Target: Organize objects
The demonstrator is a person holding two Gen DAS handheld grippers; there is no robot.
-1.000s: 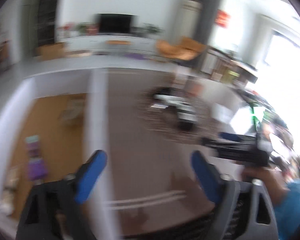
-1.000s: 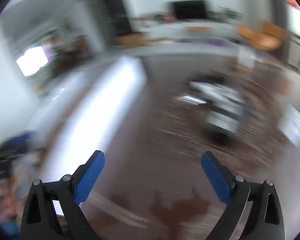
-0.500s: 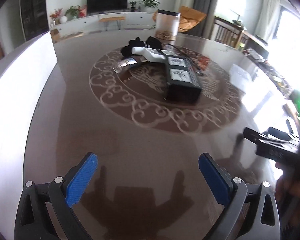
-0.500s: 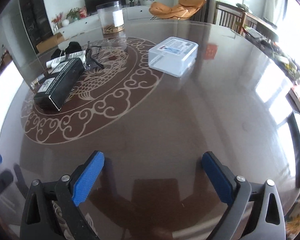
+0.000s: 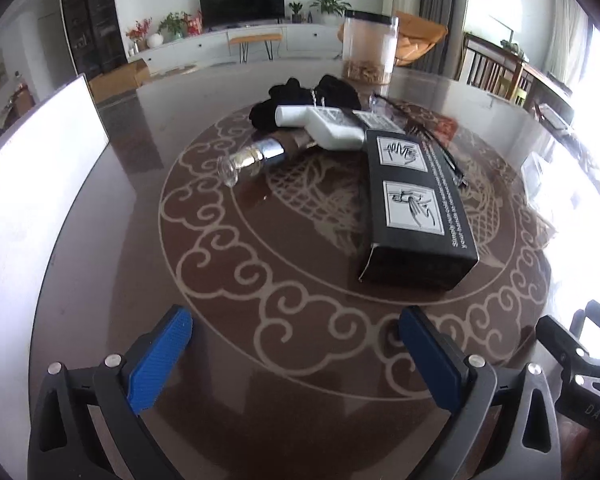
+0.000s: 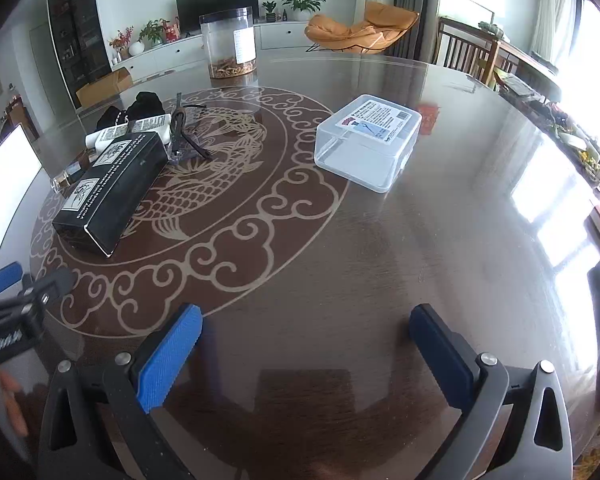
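- Two blue-padded fingers of the left gripper (image 5: 294, 354) stand wide apart in the left wrist view, tilted down over the dark round table (image 5: 100, 264), with nothing between them.
- Ahead of it a black box (image 5: 414, 204) lies on the table's swirl pattern; behind that lie a white bottle (image 5: 324, 122), a small glass bottle (image 5: 256, 156) on its side, black cloth (image 5: 300, 94) and a clear jar (image 5: 370, 50). Part of the other tool shows at the right edge.
- Right wrist view: the right gripper (image 6: 306, 350) also points down at bare tabletop, jaws spread fully, having just finished opening, holding nothing.
- A clear plastic box (image 6: 368, 142) with its lid on sits ahead, well apart from the black box at left; nothing lies between the tool and it. The left gripper shows at the left edge.
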